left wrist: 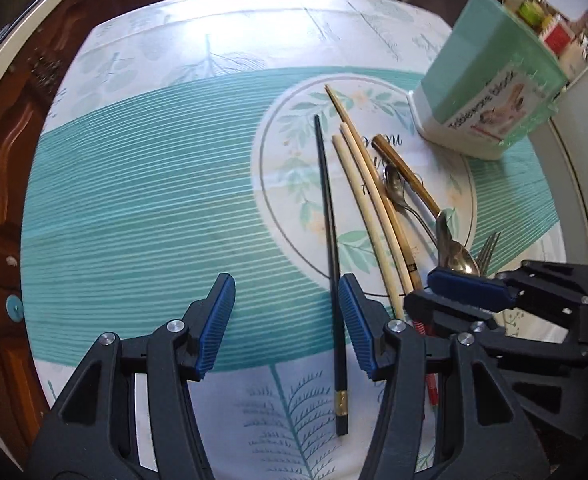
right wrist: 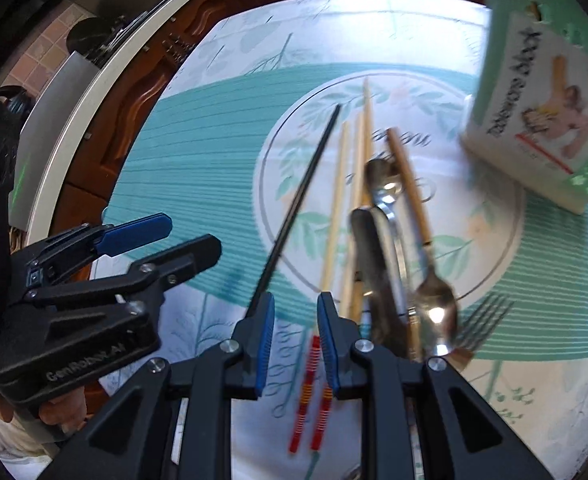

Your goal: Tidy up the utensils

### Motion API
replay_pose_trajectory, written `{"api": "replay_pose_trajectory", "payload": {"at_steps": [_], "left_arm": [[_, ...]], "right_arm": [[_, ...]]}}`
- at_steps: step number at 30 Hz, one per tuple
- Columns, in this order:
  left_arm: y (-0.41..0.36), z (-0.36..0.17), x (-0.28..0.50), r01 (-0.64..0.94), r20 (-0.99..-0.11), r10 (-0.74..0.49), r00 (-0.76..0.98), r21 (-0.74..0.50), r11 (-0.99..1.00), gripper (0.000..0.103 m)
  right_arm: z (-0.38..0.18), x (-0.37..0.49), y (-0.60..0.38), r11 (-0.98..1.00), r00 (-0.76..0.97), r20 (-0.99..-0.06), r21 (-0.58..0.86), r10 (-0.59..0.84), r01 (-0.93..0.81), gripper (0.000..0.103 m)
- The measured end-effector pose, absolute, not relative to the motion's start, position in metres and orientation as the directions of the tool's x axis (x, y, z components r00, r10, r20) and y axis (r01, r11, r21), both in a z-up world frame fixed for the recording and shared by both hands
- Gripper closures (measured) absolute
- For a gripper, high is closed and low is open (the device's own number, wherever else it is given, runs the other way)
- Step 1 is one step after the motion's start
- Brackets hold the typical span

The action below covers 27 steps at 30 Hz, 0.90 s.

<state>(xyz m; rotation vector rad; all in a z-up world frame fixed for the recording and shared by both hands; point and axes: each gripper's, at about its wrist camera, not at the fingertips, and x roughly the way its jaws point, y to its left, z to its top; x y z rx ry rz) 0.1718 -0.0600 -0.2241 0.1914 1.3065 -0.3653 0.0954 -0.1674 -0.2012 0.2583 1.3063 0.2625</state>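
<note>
While both claws are hovering with jaws parted and empty, the left gripper is straddling a slim black chopstick with a gold-banded end, lying on the teal leaf-print tablecloth; the right gripper is sitting at its 3 o'clock.

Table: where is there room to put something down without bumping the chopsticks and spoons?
The striped teal cloth left of the black chopstick is bare, out to the table edge. It is crowded from that chopstick rightward: pale chopsticks, spoons, fork, then the green box.
</note>
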Motion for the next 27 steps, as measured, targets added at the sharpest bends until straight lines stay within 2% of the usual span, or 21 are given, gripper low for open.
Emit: {"api": "replay_pose_trajectory", "payload": {"at_steps": [9,14,24,27], "left_arm": [[-0.090,-0.236,0.189,0.399,-0.983,-0.039,0.182,0.037,0.916,0.053],[-0.092,-0.243,0.191,0.395,-0.988,-0.008,0.154,0.054,0.917,0.053],[-0.076,-0.245,0.199,0.361,-0.996,-0.019,0.088,0.014,0.933,0.054],[-0.073,-0.244,0.200,0.367,-0.997,-0.016,0.078,0.014,0.930,0.061]], "right_arm": [[-0.198,0.104,-0.193,0.962,0.260,-0.929,0.272,0.263,-0.002,0.092],[-0.199,0.112,-0.192,0.964,0.254,-0.933,0.264,0.255,0.002,0.095],[-0.203,0.117,-0.193,0.956,0.232,-0.933,0.291,0.276,0.034,0.095],[-0.205,0.122,-0.196,0.956,0.217,-0.937,0.290,0.273,0.050,0.096]]}}
